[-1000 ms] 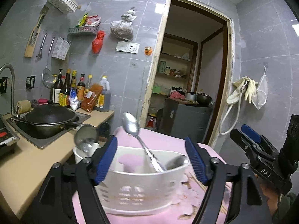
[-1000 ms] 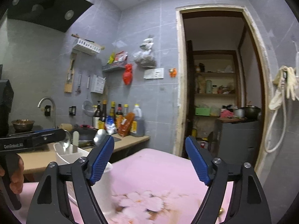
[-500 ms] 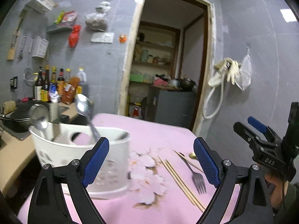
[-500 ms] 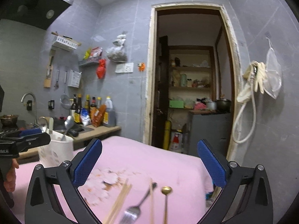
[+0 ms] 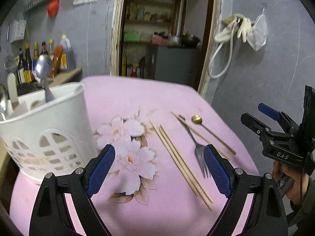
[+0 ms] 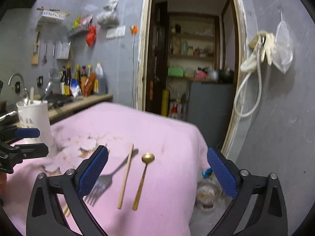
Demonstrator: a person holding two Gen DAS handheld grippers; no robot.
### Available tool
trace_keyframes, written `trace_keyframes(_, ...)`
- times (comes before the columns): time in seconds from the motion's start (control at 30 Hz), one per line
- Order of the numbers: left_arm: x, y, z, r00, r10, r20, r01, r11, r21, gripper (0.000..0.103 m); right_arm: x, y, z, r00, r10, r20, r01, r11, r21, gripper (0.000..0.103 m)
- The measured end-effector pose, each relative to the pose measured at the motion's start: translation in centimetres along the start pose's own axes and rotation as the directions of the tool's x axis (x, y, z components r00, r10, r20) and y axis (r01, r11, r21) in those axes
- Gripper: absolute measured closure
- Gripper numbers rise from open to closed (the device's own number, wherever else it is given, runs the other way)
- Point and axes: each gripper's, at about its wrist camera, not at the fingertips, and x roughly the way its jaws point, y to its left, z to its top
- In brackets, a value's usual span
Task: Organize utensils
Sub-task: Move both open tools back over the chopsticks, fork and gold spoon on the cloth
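On pink cloth [image 5: 122, 98]: four chopsticks [image 5: 181, 161], one fork [image 5: 198, 149], one gold spoon [image 5: 196, 120].

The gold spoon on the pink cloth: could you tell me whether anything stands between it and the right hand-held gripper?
Nothing visible does. The gold spoon lies bare on the pink cloth, below the right hand-held gripper, whose jaws are closing on nothing. A single chopstick lies beside it.

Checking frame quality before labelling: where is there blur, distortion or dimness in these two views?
Left wrist view: white utensil holder softly smeared, chopsticks fairly crisp, edges fisheye-bent. Right wrist view: fork and floral print blurred, gold spoon clearer, dim room, doorframe bowed.
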Motion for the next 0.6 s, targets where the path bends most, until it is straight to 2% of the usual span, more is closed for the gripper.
trace_keyframes(0.07, 0.9, 0.2, 0.0, 0.999, -0.008, -0.037, 0.007, 1.000, -0.009, 0.024, 1.1, -0.2, -0.3, 0.999, 0.011, -0.053, -0.011, 1.000, 0.000, 0.015)
trace_keyframes(0.13, 2.2, 0.4, 0.2, 0.996, -0.019, -0.087, 0.018, 1.000, -0.017, 0.038, 2.2, -0.4, -0.5, 0.995, 0.020, -0.098, -0.020, 1.000, -0.002, 0.021)
trace_keyframes(0.37, 5.2, 1.2, 0.6, 0.976, -0.070, -0.205, 0.059, 0.996, -0.060, 0.064, 4.9, -0.5, -1.1, 0.975, 0.048, -0.219, -0.052, 0.999, -0.014, 0.032)
trace_keyframes(0.43, 6.1, 1.3, 0.9, 0.970, -0.079, -0.229, 0.065, 0.995, -0.070, 0.068, 5.5, -0.5, -1.3, 0.969, 0.052, -0.243, -0.060, 0.998, -0.022, 0.036)
trace_keyframes(0.6, 8.1, 1.8, 1.4, 0.959, -0.091, -0.269, 0.067, 0.993, -0.094, 0.073, 6.7, -0.6, -1.6, 0.957, 0.065, -0.282, -0.075, 0.997, -0.024, 0.038)
